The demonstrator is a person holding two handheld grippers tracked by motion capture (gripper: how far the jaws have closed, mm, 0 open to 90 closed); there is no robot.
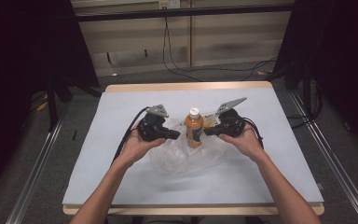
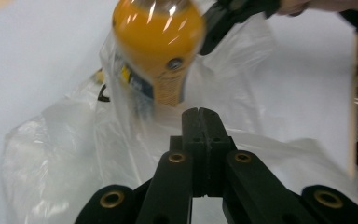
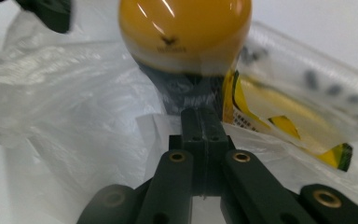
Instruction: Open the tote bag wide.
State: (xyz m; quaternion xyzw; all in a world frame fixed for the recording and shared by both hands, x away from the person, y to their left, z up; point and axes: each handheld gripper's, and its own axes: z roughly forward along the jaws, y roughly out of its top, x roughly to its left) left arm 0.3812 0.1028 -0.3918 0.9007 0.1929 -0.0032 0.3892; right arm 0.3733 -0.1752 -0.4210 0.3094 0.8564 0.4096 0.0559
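An orange juice bottle (image 1: 194, 128) with a white cap stands upright at the table's middle, its lower part inside a clear plastic bag (image 1: 186, 161) that spreads toward me. My left gripper (image 1: 176, 135) is shut on the bag's edge just left of the bottle. My right gripper (image 1: 207, 131) is shut on the edge just right of it. In the left gripper view the closed jaws (image 2: 199, 113) pinch film below the bottle (image 2: 156, 42). The right gripper view has the jaws (image 3: 200, 114) shut on film under the bottle (image 3: 184, 32). A yellow packet (image 3: 284, 121) lies in the bag.
A white mat (image 1: 121, 107) covers the wooden table, with bare room on both sides of the bag. Cables (image 1: 177, 65) trail on the floor beyond the far edge. Dark frame posts (image 1: 51, 102) stand left and right of the table.
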